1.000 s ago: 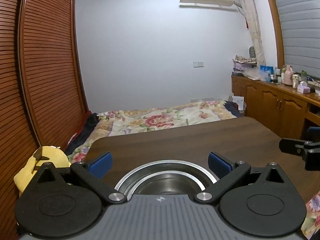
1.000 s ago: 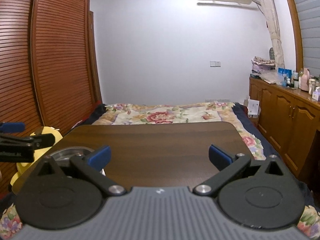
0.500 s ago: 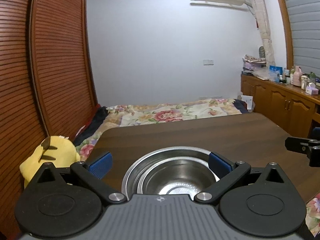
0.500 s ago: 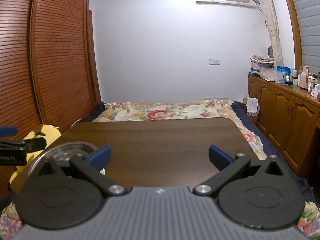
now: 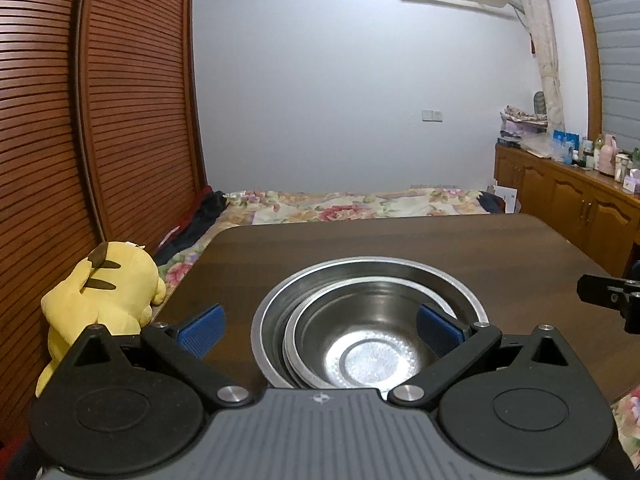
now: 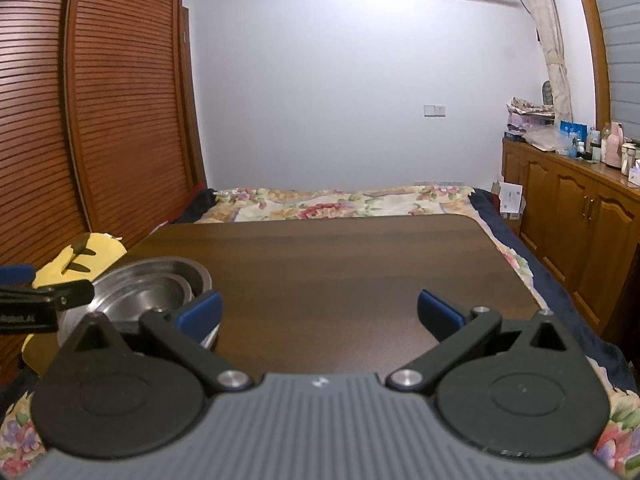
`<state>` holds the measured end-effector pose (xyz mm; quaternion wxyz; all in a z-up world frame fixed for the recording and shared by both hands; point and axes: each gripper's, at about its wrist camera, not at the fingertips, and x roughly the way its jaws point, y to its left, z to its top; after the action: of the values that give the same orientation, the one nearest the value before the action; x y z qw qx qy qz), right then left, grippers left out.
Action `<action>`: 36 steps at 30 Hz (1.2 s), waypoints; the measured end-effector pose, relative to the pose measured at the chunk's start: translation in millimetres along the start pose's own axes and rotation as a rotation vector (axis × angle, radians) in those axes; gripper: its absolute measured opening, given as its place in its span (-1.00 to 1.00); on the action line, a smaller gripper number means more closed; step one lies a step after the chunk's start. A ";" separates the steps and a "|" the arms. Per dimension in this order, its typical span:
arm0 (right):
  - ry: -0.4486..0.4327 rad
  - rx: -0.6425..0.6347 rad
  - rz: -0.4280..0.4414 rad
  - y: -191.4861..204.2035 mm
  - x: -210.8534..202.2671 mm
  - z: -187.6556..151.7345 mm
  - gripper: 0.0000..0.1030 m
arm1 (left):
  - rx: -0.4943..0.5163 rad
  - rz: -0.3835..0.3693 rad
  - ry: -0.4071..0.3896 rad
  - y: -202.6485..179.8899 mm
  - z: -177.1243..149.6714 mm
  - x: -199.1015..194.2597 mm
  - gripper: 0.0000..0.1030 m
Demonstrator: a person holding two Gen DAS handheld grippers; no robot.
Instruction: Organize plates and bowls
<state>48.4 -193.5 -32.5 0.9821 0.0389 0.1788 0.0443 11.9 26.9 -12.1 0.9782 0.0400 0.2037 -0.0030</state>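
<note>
A dark brown wooden table with rounded corners (image 5: 400, 240) fills the lower half of both views, and a bed with a floral quilt (image 6: 340, 200) lies beyond its far edge. A tall slatted reddish-brown wardrobe (image 5: 100, 120) runs along the left, and a row of low honey-coloured wooden cabinets (image 6: 580, 208) cluttered with bottles stands to the right.

A yellow plush toy with brown stripes (image 5: 104, 288) sits off the table's left edge.

On the near left part of the table rest 2 nested stainless steel bowls: a large shiny outer steel bowl (image 5: 452, 284) with a smaller steel bowl (image 5: 360, 332) sitting inside it, shifted toward the near left of the rim. In the right wrist view the same stack (image 6: 160, 280) shows at the left.

The left gripper (image 5: 318, 330) hangs just above the bowls with its 2 blue pads spread wide, the right pad over the bowls, the left pad over bare wood, holding nothing. The right gripper (image 6: 318, 312) hovers over bare tabletop to the right of the bowls, its jaws equally wide apart and empty.
</note>
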 end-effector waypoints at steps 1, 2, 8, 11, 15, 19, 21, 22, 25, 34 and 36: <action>0.000 0.001 -0.004 -0.5 0.4 -1.7 1.00 | 0.004 0.004 0.003 -0.1 -1.0 0.9 1.00; 0.000 0.000 -0.008 -0.3 1.3 -2.8 1.00 | 0.005 0.010 0.008 0.0 -2.4 1.7 1.00; 0.004 0.009 -0.018 -0.9 3.4 -9.5 1.00 | -0.017 0.008 0.014 5.7 -5.9 4.2 1.00; 0.002 0.012 -0.020 -1.2 3.2 -9.8 1.00 | -0.018 0.008 0.013 4.9 -5.8 3.2 1.00; 0.005 0.012 -0.023 -0.2 4.0 -9.5 1.00 | -0.017 0.009 0.011 4.9 -6.4 2.9 1.00; 0.003 0.011 -0.026 -0.1 4.8 -8.0 1.00 | -0.019 0.008 0.011 5.3 -6.4 2.7 1.00; 0.004 0.012 -0.027 -0.3 5.2 -8.5 1.00 | -0.020 0.009 0.011 5.3 -7.6 2.6 1.00; 0.005 0.012 -0.027 -0.2 5.2 -8.6 1.00 | -0.020 0.009 0.012 5.6 -7.6 2.7 1.00; 0.004 0.013 -0.028 -0.3 4.7 -9.0 1.00 | -0.020 0.007 0.012 6.3 -7.7 3.2 1.00; 0.004 0.011 -0.029 -1.2 4.5 -10.0 1.00 | -0.020 0.009 0.012 6.7 -8.0 3.2 1.00; 0.005 0.011 -0.029 -1.4 4.4 -10.3 1.00 | -0.019 0.008 0.012 6.7 -8.0 3.1 1.00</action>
<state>49.0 -193.8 -43.8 0.9820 0.0416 0.1819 0.0291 11.7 34.2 -20.2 0.9773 0.0313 0.2096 0.0034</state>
